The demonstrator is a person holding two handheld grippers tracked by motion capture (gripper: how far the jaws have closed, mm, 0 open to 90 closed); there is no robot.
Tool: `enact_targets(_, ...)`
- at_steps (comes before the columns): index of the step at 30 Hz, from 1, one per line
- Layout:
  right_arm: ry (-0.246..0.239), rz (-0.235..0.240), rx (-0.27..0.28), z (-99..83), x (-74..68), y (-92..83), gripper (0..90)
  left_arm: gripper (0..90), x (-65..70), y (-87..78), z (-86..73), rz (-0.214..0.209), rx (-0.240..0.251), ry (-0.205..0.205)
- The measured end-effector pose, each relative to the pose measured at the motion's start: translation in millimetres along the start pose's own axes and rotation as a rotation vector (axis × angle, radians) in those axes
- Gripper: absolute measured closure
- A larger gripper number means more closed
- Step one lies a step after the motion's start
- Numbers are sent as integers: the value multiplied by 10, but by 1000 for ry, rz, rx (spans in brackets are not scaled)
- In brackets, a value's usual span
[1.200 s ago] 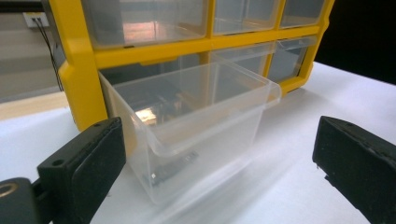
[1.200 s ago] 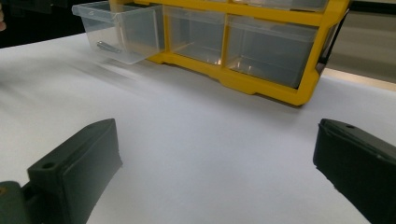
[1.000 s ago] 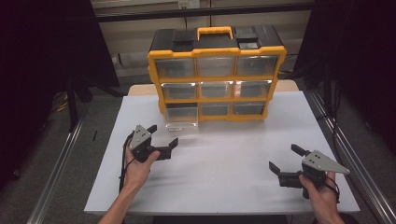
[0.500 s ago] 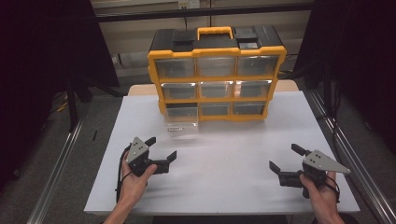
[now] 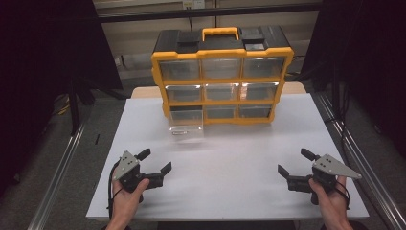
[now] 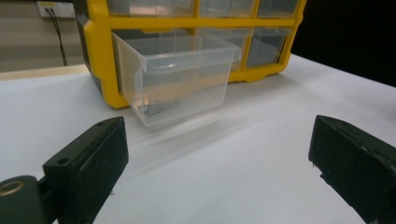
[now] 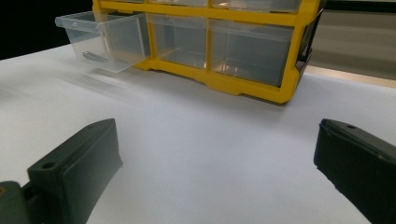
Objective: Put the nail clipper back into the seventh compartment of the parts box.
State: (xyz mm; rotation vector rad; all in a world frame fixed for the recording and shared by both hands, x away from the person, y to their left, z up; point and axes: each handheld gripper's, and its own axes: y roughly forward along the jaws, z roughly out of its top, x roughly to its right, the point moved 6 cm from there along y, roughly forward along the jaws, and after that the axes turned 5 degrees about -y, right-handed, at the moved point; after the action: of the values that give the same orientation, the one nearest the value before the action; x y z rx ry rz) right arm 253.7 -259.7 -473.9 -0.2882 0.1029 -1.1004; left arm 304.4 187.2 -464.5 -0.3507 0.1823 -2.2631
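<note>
This looks like a lab or test room set up for recording. A white table (image 5: 230,177) stands on a grey floor between metal rails (image 5: 57,177), with dark curtains (image 5: 43,57) hanging on both sides of it. At the table's far end sits a yellow and black drawer cabinet (image 5: 222,72), and behind that runs a plain beige wall with a socket plate (image 6: 55,8).

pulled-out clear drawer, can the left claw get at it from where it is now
Probably yes. The left claw is open and faces the pulled-out drawer at the organizer's bottom left, with only bare white table between them. It would need to move forward; the right claw sits far aside.
</note>
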Motion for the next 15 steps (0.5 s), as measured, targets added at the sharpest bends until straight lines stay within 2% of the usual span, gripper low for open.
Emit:
enact_targets(3,-5,2,1,0,-9,-15,1,46,-13,-92,-26,-5,-5,-4)
enact_targets(8,-11,1,3,3,-12,-12,1,46,-77,-221,-38,33,1,-4)
enact_targets(10,-14,1,4,4,-15,-13,1,46,-85,-226,-31,37,4,-2)
enact_targets(11,-14,8,5,6,-21,-20,1,46,-108,-222,-10,50,10,14)
enact_targets(15,-12,7,3,4,-8,-22,1,46,-120,-184,5,36,-1,7)
